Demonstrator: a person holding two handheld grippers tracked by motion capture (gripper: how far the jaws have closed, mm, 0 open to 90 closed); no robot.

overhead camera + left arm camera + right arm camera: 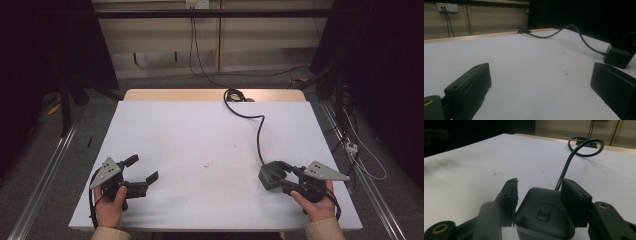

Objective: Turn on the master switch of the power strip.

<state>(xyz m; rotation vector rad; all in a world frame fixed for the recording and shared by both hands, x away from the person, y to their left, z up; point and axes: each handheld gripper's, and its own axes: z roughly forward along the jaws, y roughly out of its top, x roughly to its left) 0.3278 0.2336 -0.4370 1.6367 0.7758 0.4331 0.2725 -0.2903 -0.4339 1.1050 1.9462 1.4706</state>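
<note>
A black box-shaped device (pixel 270 175) (pixel 541 220) with a button on top sits on the white table (pixel 200 130) at the near right. Its black cable (pixel 259 130) (pixel 564 170) runs toward the far edge and coils there. My right gripper (pixel 283 175) (pixel 540 182) has one jaw on each side of the device, and a thin gap shows at the left pad. At the near left my left gripper (pixel 145 167) (pixel 540 72) rests low with its jaws wide apart and nothing between them. The left gripper view has the device (pixel 617 57) far off at the right.
A wooden strip (pixel 215 95) borders the table's far edge. A wall socket (pixel 196 4) with hanging cords is behind it. Loose cables and a plug strip (pixel 351 146) lie on the floor at the right. Small dark specks (pixel 206 165) mark the table's middle.
</note>
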